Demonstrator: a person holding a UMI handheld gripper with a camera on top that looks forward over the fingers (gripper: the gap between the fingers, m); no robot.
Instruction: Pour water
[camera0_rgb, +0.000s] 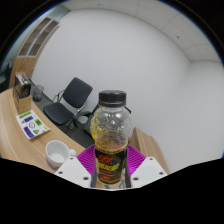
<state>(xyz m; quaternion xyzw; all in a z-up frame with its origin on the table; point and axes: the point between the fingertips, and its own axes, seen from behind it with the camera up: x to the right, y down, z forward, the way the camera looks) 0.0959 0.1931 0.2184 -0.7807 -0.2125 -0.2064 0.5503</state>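
- Bottle (110, 135) is standing upright between the jaws, black cap on top, yellowish liquid inside, label low on its body.
- Gripper (110, 168) is clamping the bottle's lower part, jaws closed on it from both sides.
- Cup (58, 153), white, is sitting on the tabletop (25, 150) left of the bottle.
- Chair (66, 103), black, is standing farther back, against the white wall.

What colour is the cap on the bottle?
Black. The cap tops the bottle held in the gripper, shown in the gripper view.
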